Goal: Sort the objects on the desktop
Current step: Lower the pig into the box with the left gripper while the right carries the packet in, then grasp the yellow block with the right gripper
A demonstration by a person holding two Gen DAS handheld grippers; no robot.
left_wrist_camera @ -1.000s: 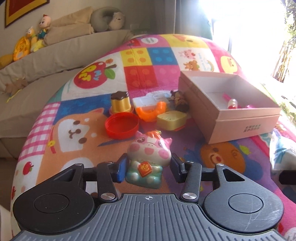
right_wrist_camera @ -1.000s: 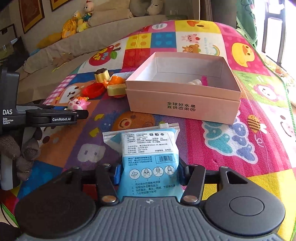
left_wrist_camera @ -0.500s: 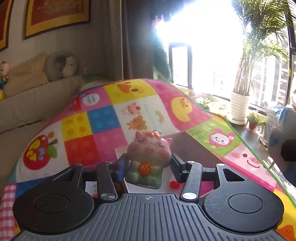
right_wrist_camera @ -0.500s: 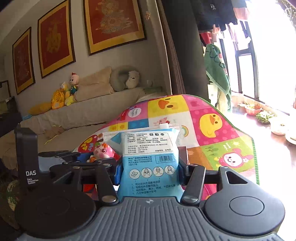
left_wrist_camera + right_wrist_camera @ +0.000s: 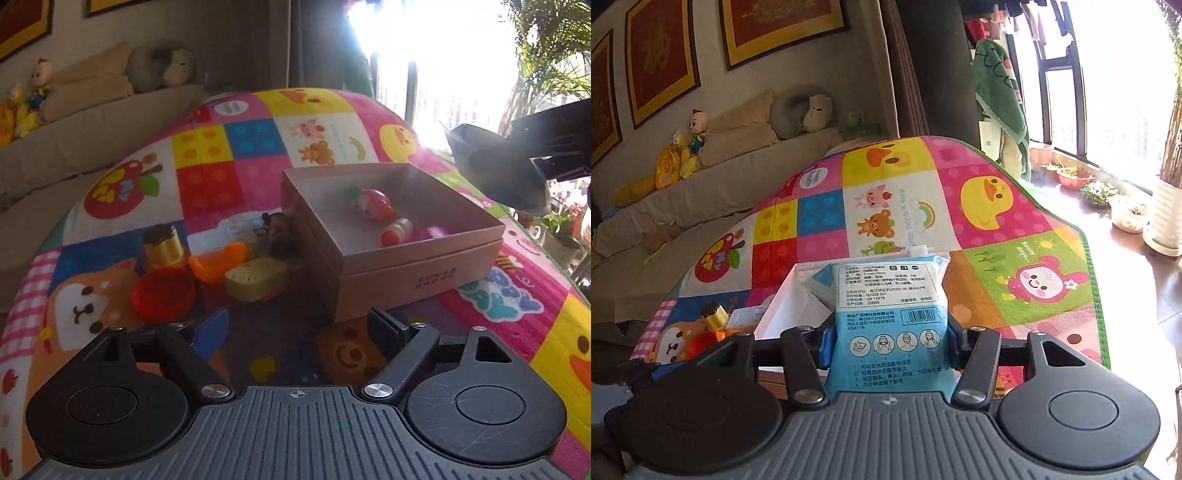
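Sofa and framed prints at the back, bright window to the right; work surface is a table [image 5: 369, 122] covered with a patchwork play mat.

Change since a second ago: pig toy [image 5: 373, 201] was clamped in the left tongs [image 5: 295, 332] then, over the mat. Now it is seen lying on its side inside the box [image 5: 424, 258], next to a small red-and-white piece and a pink item. Left tongs are opening, nothing between the pads; only mat is seen through the gap. So the drop is judged done, one item sorted.

Right tongs [image 5: 886, 343] are clamped on the blue packet [image 5: 890, 314], same grip as before. Packet has been lifted off the mat and is now held up at the box's right side; in the left view it shows as a dark shape at the upper right, above the box's far corner. Likely next in line for the box, not yet released.

Left on the mat, just left of the box: red lid [image 5: 164, 293], orange piece [image 5: 218, 262], yellow block [image 5: 256, 278], gold cup [image 5: 162, 245], a dark small toy touching the box wall, and a white pack behind. Roughly half the job judged remaining.

Risk: packet is wider than the free floor beside the toys; it may land on top of them.
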